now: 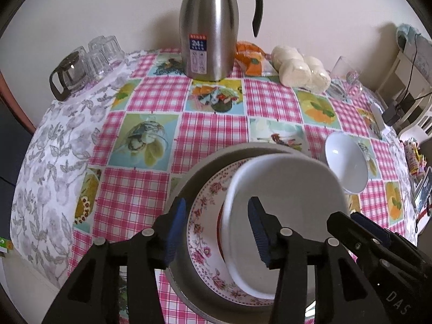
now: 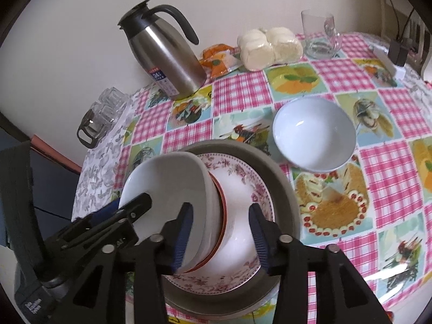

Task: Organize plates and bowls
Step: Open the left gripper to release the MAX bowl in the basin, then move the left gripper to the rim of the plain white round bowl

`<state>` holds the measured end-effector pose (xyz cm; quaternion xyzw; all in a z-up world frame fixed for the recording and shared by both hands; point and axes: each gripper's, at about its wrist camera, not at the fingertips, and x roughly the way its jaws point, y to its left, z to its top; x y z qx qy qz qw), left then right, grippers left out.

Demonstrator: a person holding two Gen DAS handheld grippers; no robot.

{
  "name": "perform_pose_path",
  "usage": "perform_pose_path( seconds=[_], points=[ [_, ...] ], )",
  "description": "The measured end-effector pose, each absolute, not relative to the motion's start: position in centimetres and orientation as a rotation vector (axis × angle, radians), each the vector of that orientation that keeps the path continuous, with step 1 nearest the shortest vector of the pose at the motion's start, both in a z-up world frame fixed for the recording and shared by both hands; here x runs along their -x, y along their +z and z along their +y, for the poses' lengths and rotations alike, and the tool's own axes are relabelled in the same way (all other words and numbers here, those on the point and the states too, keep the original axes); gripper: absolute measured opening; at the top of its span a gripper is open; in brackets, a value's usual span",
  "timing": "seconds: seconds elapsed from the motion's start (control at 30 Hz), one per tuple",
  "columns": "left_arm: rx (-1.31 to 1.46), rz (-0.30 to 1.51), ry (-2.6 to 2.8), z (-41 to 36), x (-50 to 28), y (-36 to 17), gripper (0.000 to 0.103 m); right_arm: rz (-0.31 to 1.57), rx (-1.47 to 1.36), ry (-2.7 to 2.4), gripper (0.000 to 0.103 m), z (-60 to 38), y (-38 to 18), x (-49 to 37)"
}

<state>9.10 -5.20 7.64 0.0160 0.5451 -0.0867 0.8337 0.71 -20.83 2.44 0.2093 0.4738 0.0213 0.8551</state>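
Two grippers meet over a stack of dishes near the front edge of the table, which wears a pink-checked cloth with fruit and cake pictures. At the bottom of the stack sits a wide grey plate; on it lies a floral plate with a pink rose border, and on that a red-rimmed bowl. A white bowl is tilted steeply on its side against the red-rimmed one, its opening facing the left side. The left gripper has its blue-padded fingers spread apart on either side of the tilted bowl's rim, not pressing it as far as can be seen. The right gripper is likewise apart, one finger at the white bowl's outer wall and the other over the red-rimmed bowl's inside; whether either pad touches cannot be told. A second white bowl stands upright alone on the cloth, just beyond the stack to the right. At the far edge by the wall stand a steel thermos jug, an orange packet, wrapped buns, a glass mug, and at far left some upturned glasses beside a glass pot
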Motion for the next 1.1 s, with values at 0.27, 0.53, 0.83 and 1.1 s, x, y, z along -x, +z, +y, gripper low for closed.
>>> perform_pose_path(
  seconds=[0.27,0.53,0.83,1.1],
  points=[
    [0.0,1.105,-0.118,-3.6,-9.2,9.1,0.065,0.959,-0.39,0.013,0.068,-20.9,3.4,-0.4],
    [0.016,1.071,-0.036,-2.2,-9.3,9.4,0.085,0.938,-0.377,0.006,0.088,-21.3,3.6,-0.2],
    [0.011,1.041,0.031,-2.0,-9.0,10.0,0.089,0.909,-0.348,-0.002,0.103,-21.7,4.0,0.1],
    [0.031,1.002,0.032,-2.8,-8.4,11.1,0.089,0.889,-0.361,-0.022,0.103,-23.3,4.5,0.8]
  ],
)
